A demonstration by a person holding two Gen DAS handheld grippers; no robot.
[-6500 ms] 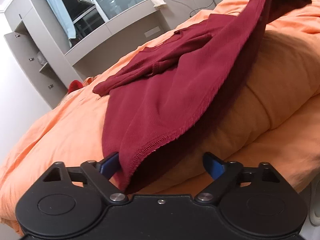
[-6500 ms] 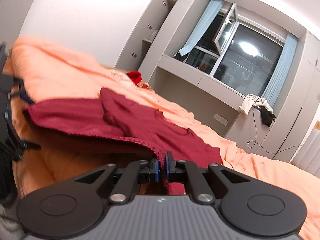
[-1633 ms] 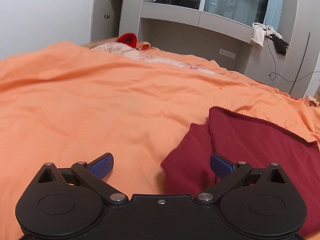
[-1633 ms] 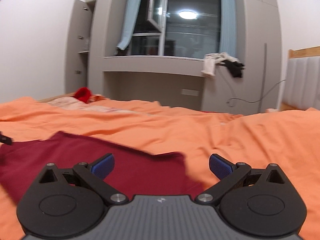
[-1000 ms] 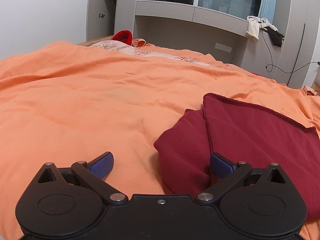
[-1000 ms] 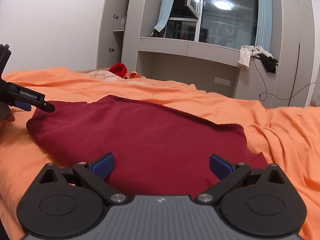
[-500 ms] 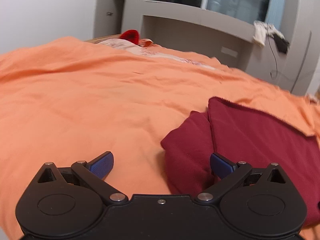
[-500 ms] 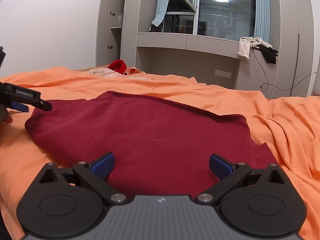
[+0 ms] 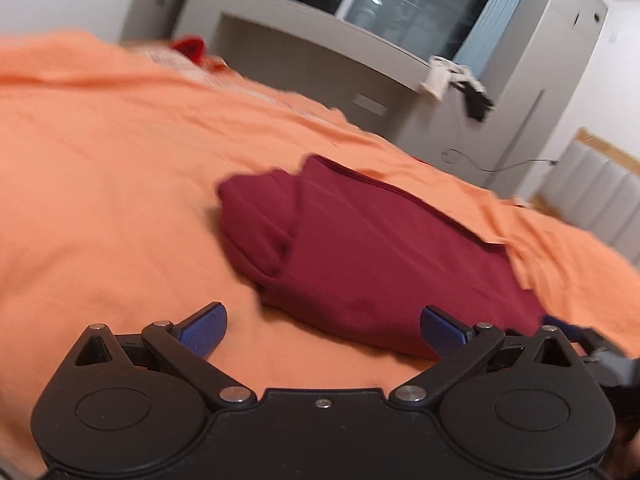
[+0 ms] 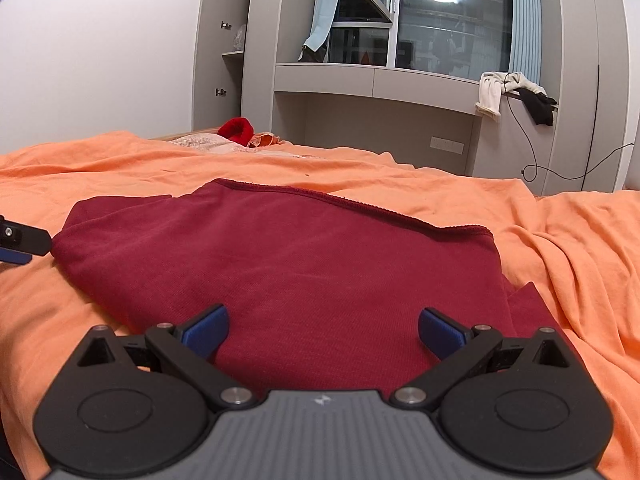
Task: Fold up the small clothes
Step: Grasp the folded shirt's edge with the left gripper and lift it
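A dark red garment [image 9: 368,256] [image 10: 280,264] lies folded flat on the orange bedcover [image 9: 100,200] [image 10: 560,248]. My left gripper [image 9: 323,326] is open just short of its near edge, its right pad over the cloth, nothing between the pads. My right gripper [image 10: 323,330] is open and low over the garment's near edge, holding nothing. The tip of the left gripper [image 10: 20,240] shows at the left edge of the right wrist view, beside the garment's left corner. The right gripper's tip [image 9: 592,344] shows at the right of the left wrist view.
A small red item [image 10: 237,128] and pale fabric lie at the far end of the bed. Grey cabinets and a window shelf [image 10: 376,80] stand behind, with clothes [image 10: 512,92] hanging off it. A padded headboard [image 9: 596,196] is at the right.
Since 6.5 s ago the lifted garment was laid down folded and both grippers let go. In the last half second the left gripper swung and tilted, with the garment now more central in its view.
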